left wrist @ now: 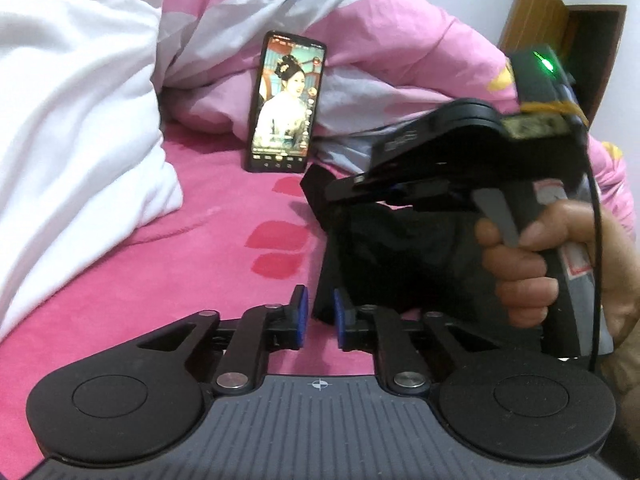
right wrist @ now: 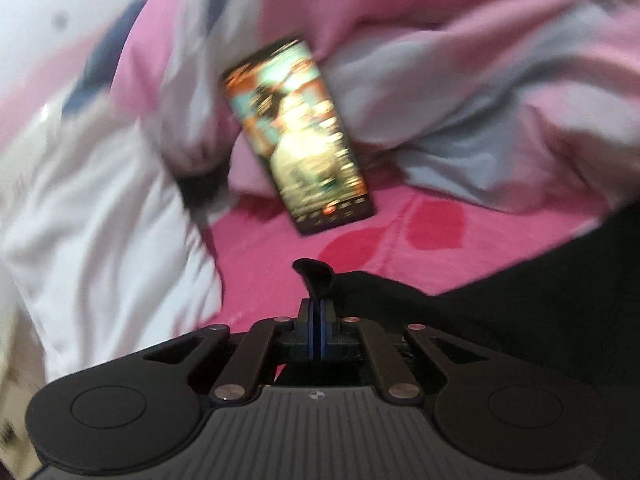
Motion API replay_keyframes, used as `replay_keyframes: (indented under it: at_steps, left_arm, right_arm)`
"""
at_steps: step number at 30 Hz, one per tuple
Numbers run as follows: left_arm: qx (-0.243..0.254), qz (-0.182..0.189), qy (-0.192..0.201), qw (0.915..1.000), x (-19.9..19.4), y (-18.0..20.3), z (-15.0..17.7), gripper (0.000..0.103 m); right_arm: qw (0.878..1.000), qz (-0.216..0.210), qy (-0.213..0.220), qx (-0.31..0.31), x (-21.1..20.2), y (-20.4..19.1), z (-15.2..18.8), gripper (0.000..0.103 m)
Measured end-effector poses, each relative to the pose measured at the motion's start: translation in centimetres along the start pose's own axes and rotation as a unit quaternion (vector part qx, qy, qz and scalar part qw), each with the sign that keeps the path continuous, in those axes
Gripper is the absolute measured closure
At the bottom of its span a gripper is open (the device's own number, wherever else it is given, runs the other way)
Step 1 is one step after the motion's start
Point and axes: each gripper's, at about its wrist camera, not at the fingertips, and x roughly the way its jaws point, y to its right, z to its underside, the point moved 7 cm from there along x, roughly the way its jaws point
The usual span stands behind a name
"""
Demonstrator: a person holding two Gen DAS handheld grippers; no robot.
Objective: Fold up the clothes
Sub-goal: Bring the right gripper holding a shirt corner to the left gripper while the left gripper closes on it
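Left gripper (left wrist: 318,314) fingers stand slightly parted, empty, beside the black garment (left wrist: 384,264) on the pink bed (left wrist: 224,276). Right gripper (right wrist: 318,320) fingers are clenched on that garment's edge. Phone (left wrist: 286,102) leans against quilt (left wrist: 384,64).

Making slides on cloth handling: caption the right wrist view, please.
Right gripper shut on a pinched edge of black fabric garment over the pink bedsheet, a lit smartphone propped behind.
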Motion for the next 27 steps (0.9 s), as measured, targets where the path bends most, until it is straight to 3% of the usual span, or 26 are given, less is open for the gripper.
replay_keyframes:
  at_steps: [1,3,4,9,12,15,18,23,27]
  left_arm:
    - [0.001,0.002,-0.001,1.0000,0.1,0.2,0.0,0.067]
    - [0.004,0.000,0.000,1.0000,0.4,0.5,0.0,0.055]
    - [0.006,0.000,0.001,1.0000,0.5,0.7,0.0,0.055]
    - [-0.004,-0.012,-0.001,0.9999,1.4,0.5,-0.1,0.055]
    - [-0.043,-0.007,-0.001,0.9990,2.0,-0.7,-0.5,0.056]
    - [-0.086,0.016,0.004,0.9961,2.2,-1.5,-1.0,0.064]
    - [-0.097,0.033,0.002,0.9947,2.6,-1.4,-1.1,0.081]
    - [-0.099,0.069,-0.019,0.9925,3.2,-0.9,-0.8,0.080]
    - [-0.081,0.072,-0.017,0.9940,3.3,-0.3,-0.7,0.080]
  right_arm:
    - [1.000,-0.009,0.005,0.020,-0.3,0.8,-0.1,0.101]
    - [0.998,-0.024,0.014,0.048,-0.8,1.9,0.0,0.101]
    - [0.998,-0.032,0.018,0.059,-0.9,2.4,0.1,0.101]
    - [0.993,-0.068,0.034,0.092,-1.4,3.4,0.1,0.101]
    - [0.992,-0.079,0.039,0.095,-1.5,3.5,0.0,0.101]
    - [0.990,-0.088,0.046,0.098,-1.7,3.3,-0.2,0.101]
    - [0.989,-0.092,0.053,0.099,-2.0,3.1,-0.4,0.101]
    - [0.990,-0.084,0.062,0.099,-2.5,3.1,-0.8,0.101]
    - [0.990,-0.079,0.067,0.099,-2.9,3.3,-1.0,0.101]
